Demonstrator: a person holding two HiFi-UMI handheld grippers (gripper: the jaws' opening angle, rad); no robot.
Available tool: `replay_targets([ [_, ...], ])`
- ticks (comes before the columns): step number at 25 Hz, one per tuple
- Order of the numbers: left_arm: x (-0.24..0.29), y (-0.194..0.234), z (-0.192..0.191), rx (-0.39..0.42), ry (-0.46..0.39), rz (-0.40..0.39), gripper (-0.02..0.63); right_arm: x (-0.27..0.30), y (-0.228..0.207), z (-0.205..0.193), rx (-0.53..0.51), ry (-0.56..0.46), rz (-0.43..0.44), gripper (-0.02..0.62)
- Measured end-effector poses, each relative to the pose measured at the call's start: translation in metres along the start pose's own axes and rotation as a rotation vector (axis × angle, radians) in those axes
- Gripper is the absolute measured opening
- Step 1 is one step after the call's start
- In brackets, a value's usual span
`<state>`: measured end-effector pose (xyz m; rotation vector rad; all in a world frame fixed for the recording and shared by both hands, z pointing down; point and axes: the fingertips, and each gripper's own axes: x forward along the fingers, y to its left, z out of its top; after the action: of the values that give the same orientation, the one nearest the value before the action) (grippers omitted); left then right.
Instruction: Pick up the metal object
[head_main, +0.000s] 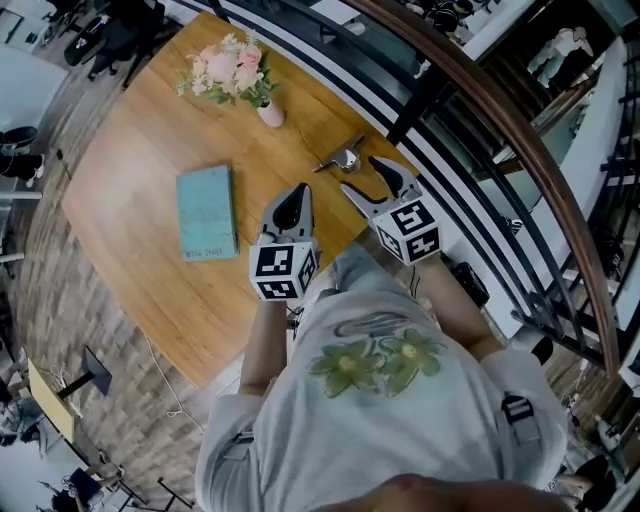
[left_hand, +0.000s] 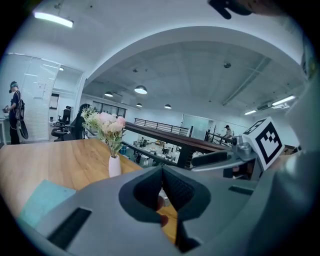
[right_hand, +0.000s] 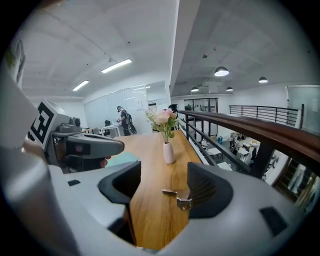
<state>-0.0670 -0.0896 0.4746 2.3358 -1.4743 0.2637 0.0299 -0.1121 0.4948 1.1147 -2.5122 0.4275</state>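
The metal object (head_main: 343, 158), a small shiny piece with a thin handle, lies on the wooden table (head_main: 130, 190) near its railing-side edge. My right gripper (head_main: 362, 174) is held just short of it, jaws open and nothing between them. In the right gripper view the metal object (right_hand: 181, 198) lies on the wood ahead of the open right gripper (right_hand: 162, 187), close to the right-hand pad. My left gripper (head_main: 293, 203) hovers over the table to the left. In the left gripper view, the left gripper (left_hand: 162, 172) has its pads pressed together, empty.
A white vase of pink flowers (head_main: 270, 113) stands beyond the metal object. A light blue book (head_main: 206, 212) lies left of the left gripper. A dark railing with a wooden handrail (head_main: 480, 110) runs along the table's right edge, above a lower floor.
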Motion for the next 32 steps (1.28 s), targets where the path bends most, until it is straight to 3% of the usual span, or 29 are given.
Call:
replay_targets([
  [15, 0.036, 0.025, -0.019, -0.052, 0.080, -0.007, 0.014, 0.057, -0.025, -0.037, 0.003, 0.160, 0.011, 0.284],
  [32, 0.056, 0.052, -0.037, -0.082, 0.135, 0.016, 0.014, 0.094, -0.051, -0.082, 0.049, 0.278, -0.038, 0.287],
])
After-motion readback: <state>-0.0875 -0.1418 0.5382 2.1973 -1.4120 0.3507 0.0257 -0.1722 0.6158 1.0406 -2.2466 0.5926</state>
